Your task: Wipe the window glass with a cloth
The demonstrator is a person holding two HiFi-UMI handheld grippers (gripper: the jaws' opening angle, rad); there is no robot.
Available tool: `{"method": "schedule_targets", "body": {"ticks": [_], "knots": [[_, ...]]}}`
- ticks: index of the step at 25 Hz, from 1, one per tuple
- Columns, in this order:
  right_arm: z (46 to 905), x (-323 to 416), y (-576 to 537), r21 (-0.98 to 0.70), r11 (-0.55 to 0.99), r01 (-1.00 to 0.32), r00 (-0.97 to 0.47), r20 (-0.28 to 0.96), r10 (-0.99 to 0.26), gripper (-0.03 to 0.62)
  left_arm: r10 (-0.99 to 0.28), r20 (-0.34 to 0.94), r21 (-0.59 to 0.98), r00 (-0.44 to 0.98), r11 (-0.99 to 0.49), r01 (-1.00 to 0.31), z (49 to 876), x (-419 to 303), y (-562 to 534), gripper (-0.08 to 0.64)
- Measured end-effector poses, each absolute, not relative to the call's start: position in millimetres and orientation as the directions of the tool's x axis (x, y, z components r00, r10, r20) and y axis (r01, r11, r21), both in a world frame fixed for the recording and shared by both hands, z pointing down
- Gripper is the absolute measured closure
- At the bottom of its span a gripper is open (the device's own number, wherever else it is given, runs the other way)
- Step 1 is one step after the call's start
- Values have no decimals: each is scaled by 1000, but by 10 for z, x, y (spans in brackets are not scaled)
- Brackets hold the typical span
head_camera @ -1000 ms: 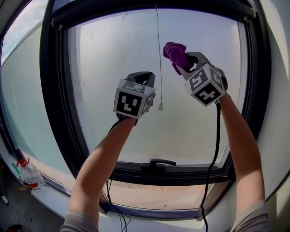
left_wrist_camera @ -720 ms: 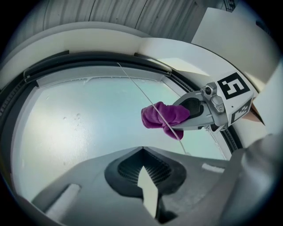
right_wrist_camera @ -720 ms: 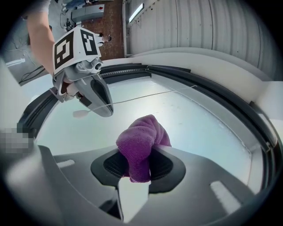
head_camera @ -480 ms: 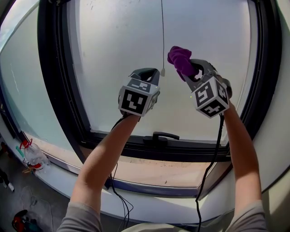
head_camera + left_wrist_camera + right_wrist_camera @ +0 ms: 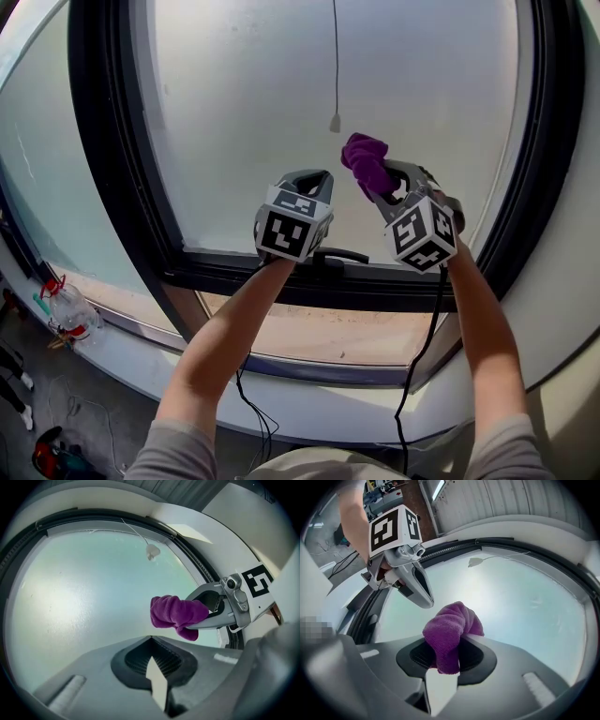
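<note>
Since the right gripper (image 5: 382, 184) is clamped on only one end of the cloth (image 5: 364, 161), with the purple wad bunched past its tips at the lower part of the glass (image 5: 234, 112), a hard drag could tug the cloth loose or let a bare jaw tip scrape the pane. With the cord (image 5: 335, 120) hanging just above the wad, an upward stroke could snag it. The left gripper (image 5: 315, 177), jaws together on nothing, sits close beside and could get bumped.
</note>
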State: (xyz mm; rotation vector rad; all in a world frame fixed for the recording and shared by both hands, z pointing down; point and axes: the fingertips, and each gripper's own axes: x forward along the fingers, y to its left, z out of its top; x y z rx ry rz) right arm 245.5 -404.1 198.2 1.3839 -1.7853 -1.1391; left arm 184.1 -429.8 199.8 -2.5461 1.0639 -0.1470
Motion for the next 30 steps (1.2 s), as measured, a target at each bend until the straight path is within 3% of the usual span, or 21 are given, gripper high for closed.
{"method": "schedule_targets", "body": {"ticks": [20,30], "knots": [[3615,2532,-4086,840,347,-417,-286,241,-927,453,-678,101,-316,728,-716,-622,3073,2058,-4244,560],[3636,2582,-4013,790,388,-475,-311,262,-914,453,-657,102,-336,747,-730,-596,3117,2190,-4172,560]]}}
